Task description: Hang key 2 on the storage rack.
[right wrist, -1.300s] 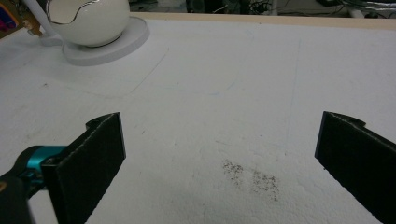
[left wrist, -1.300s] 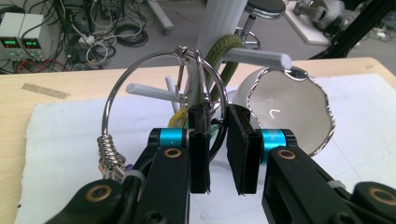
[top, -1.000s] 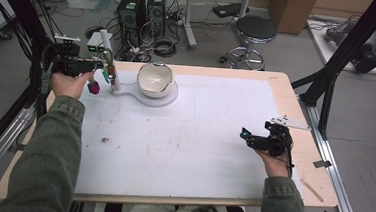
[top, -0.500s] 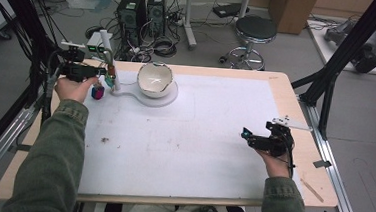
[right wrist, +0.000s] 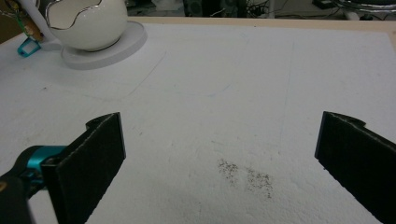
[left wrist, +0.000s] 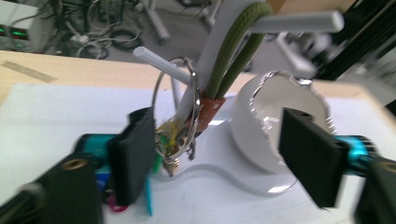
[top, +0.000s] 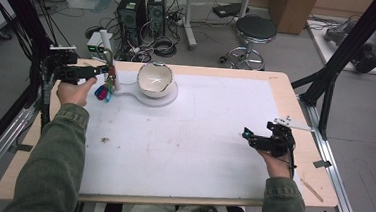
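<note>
A pale wooden desk (top: 297, 98) is covered by a large white foam sheet (top: 194, 136). At the far left of the sheet a flat white stand base (top: 164, 97) is seen, carrying a white egg-shaped bowl with a jagged silver-edged rim (top: 154, 77); from the base's narrow left end a white upright post (top: 110, 60) rises. On the post a bunch of keys on a silver ring with an olive-green cord loop and brown leather band (left wrist: 205, 100) is hung, with small blue and pink tags (top: 103, 91) just below it. The left gripper (top: 109, 72) is held at the post, its jaws spread wide on either side of the ring and cord without closing on them; the left jaw lies just beside the ring. The right gripper (top: 246, 135) is held low over the sheet near the right edge, well apart from the stand, with its jaws wide and nothing between them. A patch of dark specks (right wrist: 245, 175) is seen on the sheet ahead of it.
</note>
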The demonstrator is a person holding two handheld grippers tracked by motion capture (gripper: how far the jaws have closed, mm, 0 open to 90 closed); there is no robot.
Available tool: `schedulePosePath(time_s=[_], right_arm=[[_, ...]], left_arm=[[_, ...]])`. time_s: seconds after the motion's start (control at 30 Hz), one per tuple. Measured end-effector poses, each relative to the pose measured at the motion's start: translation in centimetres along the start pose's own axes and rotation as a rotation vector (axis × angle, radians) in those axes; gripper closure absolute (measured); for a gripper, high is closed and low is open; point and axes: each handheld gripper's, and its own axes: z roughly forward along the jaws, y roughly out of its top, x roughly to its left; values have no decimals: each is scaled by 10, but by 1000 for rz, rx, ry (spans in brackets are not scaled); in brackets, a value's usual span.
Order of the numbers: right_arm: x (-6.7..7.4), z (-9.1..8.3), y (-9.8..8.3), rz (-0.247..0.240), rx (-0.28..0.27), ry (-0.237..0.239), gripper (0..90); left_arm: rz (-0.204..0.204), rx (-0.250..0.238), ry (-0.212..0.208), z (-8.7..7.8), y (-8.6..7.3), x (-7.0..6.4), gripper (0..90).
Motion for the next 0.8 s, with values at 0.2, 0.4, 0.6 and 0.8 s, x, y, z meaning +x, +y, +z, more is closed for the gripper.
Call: schedulePosePath(time_s=[0.2, 0.4, 0.6, 0.8], right_arm=[[0, -1, 0, 4, -2, 1, 7], [0, -1, 0, 8, -6, -1, 7], [-1, -3, 0, 12, -11, -5, 7], [-2, -4, 0, 17, -19, -10, 7]], left_arm=[[63, 8, 21, -2, -7, -4, 16], [143, 8, 59, -7, -13, -13, 16], [167, -8, 28, -15, -23, -16, 16], [156, -34, 45, -25, -34, -10, 16]])
